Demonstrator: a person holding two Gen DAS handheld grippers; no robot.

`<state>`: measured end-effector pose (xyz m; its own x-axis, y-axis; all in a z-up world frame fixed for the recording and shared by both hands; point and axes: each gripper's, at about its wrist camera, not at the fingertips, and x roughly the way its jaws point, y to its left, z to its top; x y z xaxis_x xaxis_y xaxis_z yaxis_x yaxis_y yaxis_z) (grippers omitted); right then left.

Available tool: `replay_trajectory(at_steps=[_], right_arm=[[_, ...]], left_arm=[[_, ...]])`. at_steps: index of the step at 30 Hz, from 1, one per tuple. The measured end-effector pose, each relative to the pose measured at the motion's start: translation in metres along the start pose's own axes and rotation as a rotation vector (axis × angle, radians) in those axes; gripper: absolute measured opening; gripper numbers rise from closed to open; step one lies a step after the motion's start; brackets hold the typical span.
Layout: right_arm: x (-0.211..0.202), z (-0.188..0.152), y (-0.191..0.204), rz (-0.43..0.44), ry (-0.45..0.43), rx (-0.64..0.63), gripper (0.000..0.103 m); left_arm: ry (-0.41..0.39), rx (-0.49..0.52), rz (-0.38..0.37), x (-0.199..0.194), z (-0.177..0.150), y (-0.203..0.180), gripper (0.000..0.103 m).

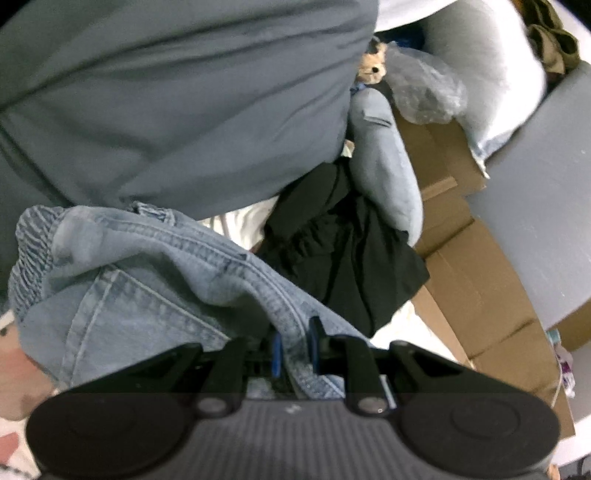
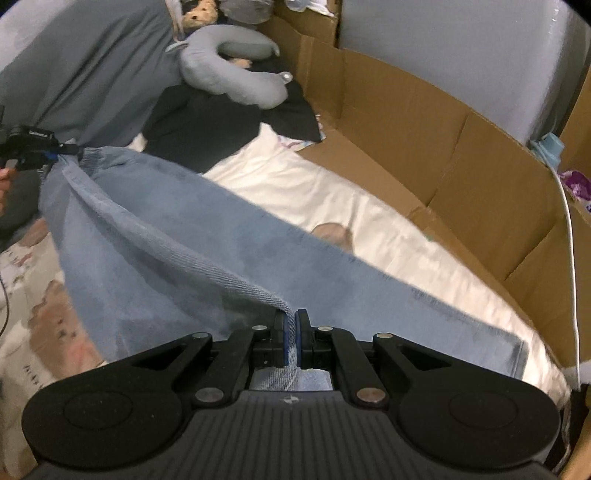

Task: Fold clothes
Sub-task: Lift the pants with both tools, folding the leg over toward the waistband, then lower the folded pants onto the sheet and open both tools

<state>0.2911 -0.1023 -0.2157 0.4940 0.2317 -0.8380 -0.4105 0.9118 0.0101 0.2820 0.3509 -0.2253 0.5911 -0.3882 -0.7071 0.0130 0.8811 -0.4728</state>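
a: any writing you can read?

b: only a small white label on the left gripper (image 2: 55, 155) seen from the right wrist, and it is too blurred to make out. no brand shows on the denim.

a: what are the tools doing?

b: the right gripper (image 2: 291, 338) has its blue pads pressed together on a folded hem of the jeans (image 2: 221, 251). the left gripper (image 1: 295, 349) pinches a thick seamed edge of the same jeans (image 1: 147, 288), its jaws a little apart around the cloth.

a: and where are the jeans?

b: stretched between the two grippers, hanging over the white sheet (image 2: 332, 195) of the bed. light blue denim with a twill weave, double stitching, a gathered elastic band (image 1: 33, 251) at the left.

a: what else lies there?

b: a black garment (image 2: 221, 122) crumpled toward the far end of the sheet, a grey u-shaped neck pillow (image 2: 236, 70) resting on it, smooth and padded. brown cardboard (image 2: 424, 147), creased, runs along the bed's right edge. a slate-grey cloth (image 1: 166, 92) hangs at the far left, and a tan plush toy (image 2: 201, 14) sits at the far end.
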Motion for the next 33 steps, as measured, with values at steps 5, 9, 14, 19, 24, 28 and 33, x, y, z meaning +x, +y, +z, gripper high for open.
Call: replay_trajectory(at_steps=[5, 9, 14, 19, 24, 28, 33], right_arm=[[0.034, 0.015, -0.014, -0.03, 0.023, 0.005, 0.002], [0.064, 0.022, -0.024, -0.048, 0.043, -0.002, 0.002], [0.109, 0.027, -0.042, -0.048, 0.076, 0.035, 0.002], [0.137, 0.027, -0.049, -0.051, 0.096, 0.088, 0.002], [0.146, 0.028, -0.051, -0.074, 0.089, 0.089, 0.002], [0.145, 0.033, -0.053, -0.11, 0.061, 0.102, 0.002], [0.156, 0.043, -0.058, -0.135, 0.049, 0.12, 0.002]], left_arm=[[0.007, -0.011, 0.043, 0.036, 0.006, -0.008, 0.016], [-0.013, 0.005, 0.074, 0.064, 0.005, -0.012, 0.016], [-0.006, -0.031, 0.118, 0.104, -0.007, -0.004, 0.016], [0.003, -0.058, 0.126, 0.12, -0.013, 0.006, 0.016], [0.002, -0.036, 0.124, 0.115, -0.008, -0.005, 0.016], [-0.01, -0.001, 0.127, 0.109, -0.002, -0.019, 0.016], [-0.01, -0.02, 0.161, 0.127, 0.006, -0.022, 0.016]])
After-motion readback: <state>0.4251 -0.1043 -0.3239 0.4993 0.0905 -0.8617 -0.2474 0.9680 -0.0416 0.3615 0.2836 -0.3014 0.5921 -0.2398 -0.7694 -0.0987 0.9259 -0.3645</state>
